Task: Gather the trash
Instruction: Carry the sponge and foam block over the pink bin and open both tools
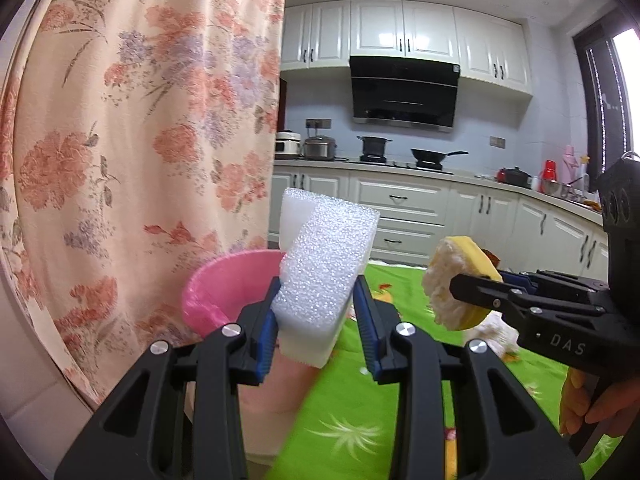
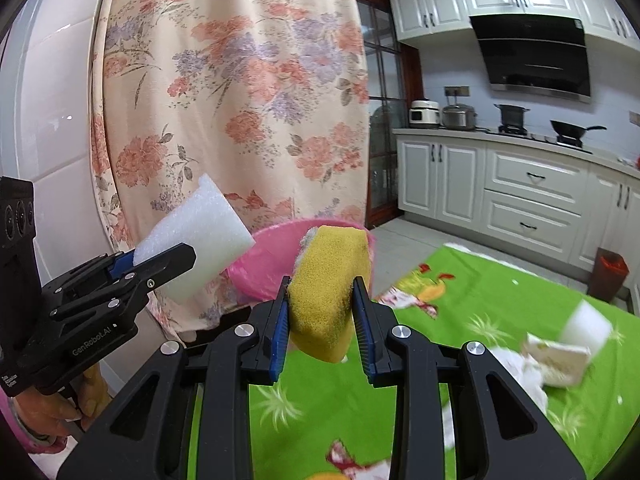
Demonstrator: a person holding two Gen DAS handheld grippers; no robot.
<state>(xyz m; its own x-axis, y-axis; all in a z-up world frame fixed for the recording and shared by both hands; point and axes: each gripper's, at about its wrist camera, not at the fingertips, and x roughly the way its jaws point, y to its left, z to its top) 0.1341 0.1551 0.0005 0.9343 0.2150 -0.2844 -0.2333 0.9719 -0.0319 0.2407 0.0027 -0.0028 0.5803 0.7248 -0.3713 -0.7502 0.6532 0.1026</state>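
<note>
My left gripper [image 1: 316, 308] is shut on a white foam block [image 1: 320, 272] and holds it in the air in front of a pink trash bin [image 1: 224, 284]. It also shows in the right wrist view [image 2: 176, 264] with the foam block [image 2: 192, 236]. My right gripper [image 2: 320, 304] is shut on a yellow sponge [image 2: 328, 296], held up near the pink bin [image 2: 264, 264]. In the left wrist view the right gripper [image 1: 472, 292] carries the sponge [image 1: 456, 284] to the right of the foam.
A green patterned tablecloth [image 2: 500, 300] covers the table, with a white foam piece [image 2: 584, 324], a small carton [image 2: 556, 360] and crumpled white tissue [image 2: 520, 376] on it. A floral curtain [image 1: 140, 120] hangs at left. Kitchen cabinets [image 1: 400, 208] stand behind.
</note>
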